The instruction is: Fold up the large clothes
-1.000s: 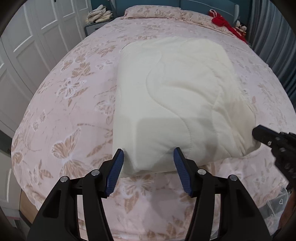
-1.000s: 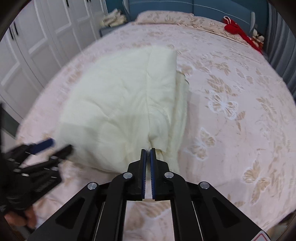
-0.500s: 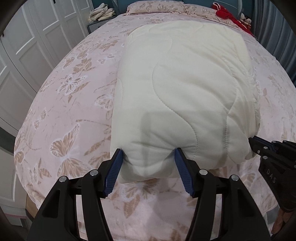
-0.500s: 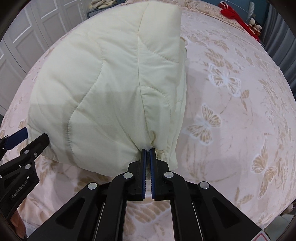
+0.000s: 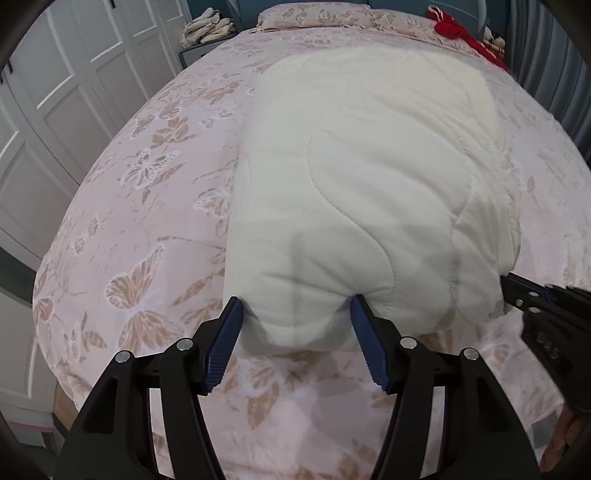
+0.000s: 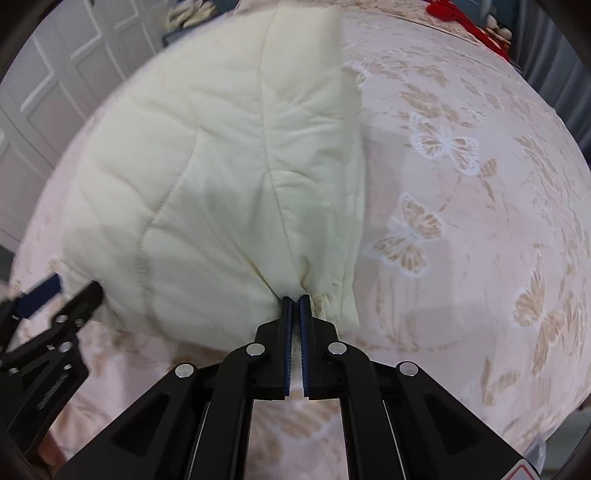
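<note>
Cream quilted garment (image 5: 369,192); pink bedspread (image 5: 155,206) w/ tan butterflies; tongs' pads (image 5: 225,343) blue.

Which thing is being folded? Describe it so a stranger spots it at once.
Start at the big bed with its pink butterfly-print cover. Lying in its middle is the cream quilted garment, puffy with wavy stitching. It is the only plain, unpatterned item there, unlike the red cloth near the pillow.
</note>
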A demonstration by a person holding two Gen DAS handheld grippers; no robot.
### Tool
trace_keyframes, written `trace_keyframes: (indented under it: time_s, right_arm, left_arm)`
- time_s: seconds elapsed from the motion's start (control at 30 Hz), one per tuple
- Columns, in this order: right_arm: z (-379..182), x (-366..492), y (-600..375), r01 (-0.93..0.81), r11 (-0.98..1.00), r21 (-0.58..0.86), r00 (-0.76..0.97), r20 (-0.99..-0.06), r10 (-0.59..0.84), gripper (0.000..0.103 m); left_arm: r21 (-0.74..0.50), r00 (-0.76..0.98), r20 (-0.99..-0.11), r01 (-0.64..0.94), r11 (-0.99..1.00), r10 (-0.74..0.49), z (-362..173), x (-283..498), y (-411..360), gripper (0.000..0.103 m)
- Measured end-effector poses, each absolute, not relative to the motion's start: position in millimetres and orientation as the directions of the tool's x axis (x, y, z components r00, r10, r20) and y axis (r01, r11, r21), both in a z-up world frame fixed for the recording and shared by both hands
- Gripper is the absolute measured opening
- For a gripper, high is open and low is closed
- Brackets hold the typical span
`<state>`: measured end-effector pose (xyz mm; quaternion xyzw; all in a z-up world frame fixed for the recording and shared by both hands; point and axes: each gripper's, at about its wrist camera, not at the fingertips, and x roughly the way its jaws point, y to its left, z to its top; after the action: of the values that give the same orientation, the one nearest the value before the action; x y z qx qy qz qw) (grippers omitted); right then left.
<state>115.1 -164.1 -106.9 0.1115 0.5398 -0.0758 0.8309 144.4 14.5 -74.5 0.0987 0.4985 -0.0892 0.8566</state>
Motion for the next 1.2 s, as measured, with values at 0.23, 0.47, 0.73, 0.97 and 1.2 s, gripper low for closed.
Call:
trace_keyframes:
  time_s: [0.23, 0.47, 0.73, 0.97, 1.2]
  right_arm:
    - [-63, 58, -158, 0.236, 0.961, 0.14, 0.485, -0.875, 0.008, 0.011]
    - [-56, 13, -133, 0.229, 0.966, 0.121, 0.518, -0.855, -0.015, 0.023]
    - [-58, -16, -125, 0.257, 0.96, 0.108, 0.548, -0.835, -0.053, 0.034]
    - [-61, -32, -114, 0.254, 0.961, 0.109, 0.563, -0.824, -0.055, 0.045]
    - [-60, -38, -104, 0.241, 0.968, 0.076, 0.578, -0.812, -0.08, 0.047]
  left_arm:
    - [0.089, 0.524, -0.85, 0.25, 0.964, -0.057, -52, 115, 22, 0.058]
    - [0.091, 0.55, -0.832, 0.258, 0.962, -0.069, -41, 71, 23, 0.065]
    - [0.116, 0.567, -0.822, 0.258, 0.959, -0.053, -44, 37, 25, 0.068]
    - [0.132, 0.576, -0.817, 0.247, 0.96, -0.036, -50, 21, 29, 0.079]
    - [0.131, 0.577, -0.816, 0.234, 0.963, -0.03, -52, 12, 33, 0.079]
